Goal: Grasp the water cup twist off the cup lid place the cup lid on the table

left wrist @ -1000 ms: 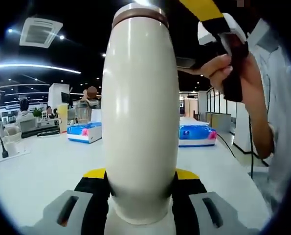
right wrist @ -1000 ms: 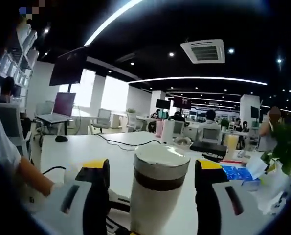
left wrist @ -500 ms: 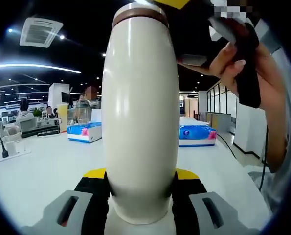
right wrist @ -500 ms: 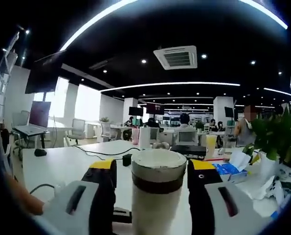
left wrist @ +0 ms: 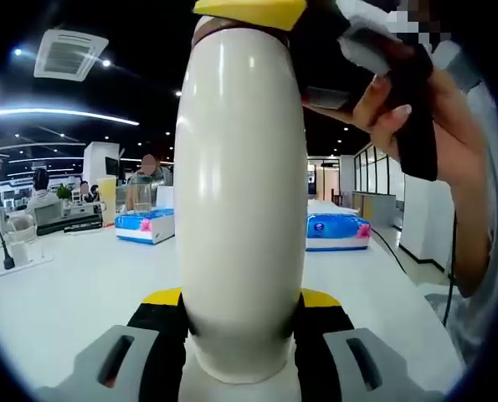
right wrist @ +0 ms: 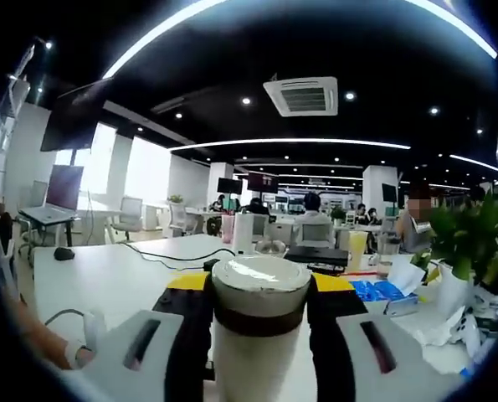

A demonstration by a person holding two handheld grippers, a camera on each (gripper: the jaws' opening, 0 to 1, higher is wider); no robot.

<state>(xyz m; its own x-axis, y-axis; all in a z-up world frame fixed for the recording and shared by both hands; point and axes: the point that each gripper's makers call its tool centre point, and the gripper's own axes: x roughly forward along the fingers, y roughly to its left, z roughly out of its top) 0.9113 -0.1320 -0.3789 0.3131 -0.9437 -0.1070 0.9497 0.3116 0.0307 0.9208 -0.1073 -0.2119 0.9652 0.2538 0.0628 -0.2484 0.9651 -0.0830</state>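
My left gripper [left wrist: 242, 322] clamped on lower body of water cup [left wrist: 242, 201], held upright above white table [left wrist: 73, 293]. My right gripper [right wrist: 261, 289] closed around cup lid [right wrist: 261, 280] at cup top. Grasp done, I judge; lid not yet off. Left: twist off, set lid on table.

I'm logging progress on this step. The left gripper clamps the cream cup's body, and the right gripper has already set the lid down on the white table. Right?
Not quite. The left gripper does clamp the tall cream-coloured water cup by its body, but the cream lid with its brown band is not on the white table. The right gripper view shows it on the cup, between the right gripper's jaws.
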